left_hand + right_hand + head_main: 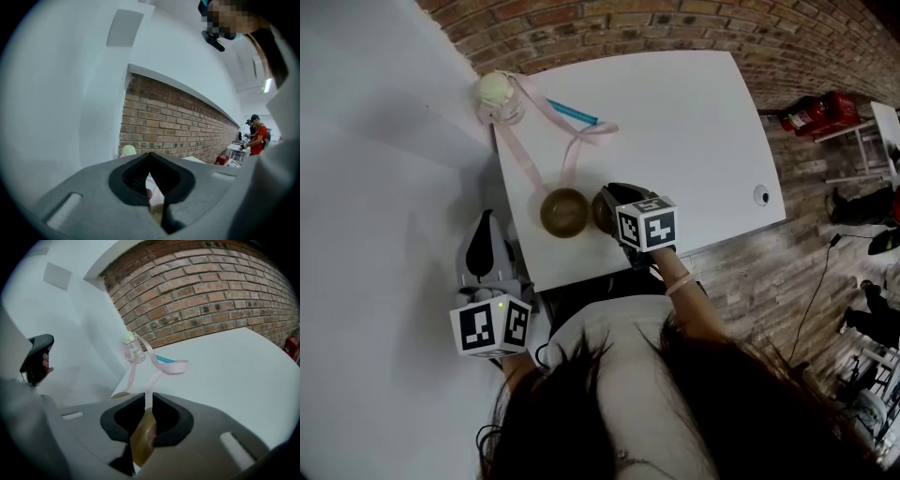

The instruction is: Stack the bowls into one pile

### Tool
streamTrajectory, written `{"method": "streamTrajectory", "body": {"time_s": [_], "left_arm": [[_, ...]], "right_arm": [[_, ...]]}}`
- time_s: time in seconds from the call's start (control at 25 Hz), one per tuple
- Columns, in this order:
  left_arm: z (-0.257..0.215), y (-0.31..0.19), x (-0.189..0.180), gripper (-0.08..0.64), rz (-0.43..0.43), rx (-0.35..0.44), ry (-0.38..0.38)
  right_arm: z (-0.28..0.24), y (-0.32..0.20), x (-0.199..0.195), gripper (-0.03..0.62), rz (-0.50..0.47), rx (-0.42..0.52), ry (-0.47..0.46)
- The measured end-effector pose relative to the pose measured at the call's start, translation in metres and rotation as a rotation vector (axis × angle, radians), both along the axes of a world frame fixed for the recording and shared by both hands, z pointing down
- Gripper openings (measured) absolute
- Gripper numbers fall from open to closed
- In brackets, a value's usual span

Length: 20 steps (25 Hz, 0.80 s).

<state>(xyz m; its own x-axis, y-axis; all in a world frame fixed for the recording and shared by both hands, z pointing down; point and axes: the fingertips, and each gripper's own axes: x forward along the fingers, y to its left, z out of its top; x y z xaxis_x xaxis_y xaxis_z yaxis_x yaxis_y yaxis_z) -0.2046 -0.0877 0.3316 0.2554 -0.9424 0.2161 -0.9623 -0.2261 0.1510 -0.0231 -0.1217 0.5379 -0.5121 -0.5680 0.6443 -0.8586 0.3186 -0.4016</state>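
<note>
Right gripper (145, 401) is pinched onto the rim of a brown bowl (143, 441) at the near edge of the white table (675, 122). The other bowl (564, 212) sits upright just to its left, so I'd guess a short lift-and-hop leftward. Left gripper (487, 230) hangs off the table's left side, closed on nothing.

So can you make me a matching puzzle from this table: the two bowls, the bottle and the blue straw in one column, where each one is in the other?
Things:
1. left brown bowl
2. right brown bowl
3. bottle with pink strap
4. blue straw

Places:
A. far left corner of the table
B. rim pinched by the right gripper
C. standing free near the front edge
D. lying beside the strap's loop

Pairs: 1-C, 2-B, 3-A, 4-D
</note>
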Motion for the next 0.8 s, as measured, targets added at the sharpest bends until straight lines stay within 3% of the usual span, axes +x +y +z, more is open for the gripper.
{"method": "streamTrajectory", "body": {"time_s": [0.8], "left_arm": [[0.004,-0.005,0.05,0.0,0.084,-0.014,0.023]], "right_arm": [[0.001,0.015,0.056,0.054,0.08,-0.013,0.038]]}}
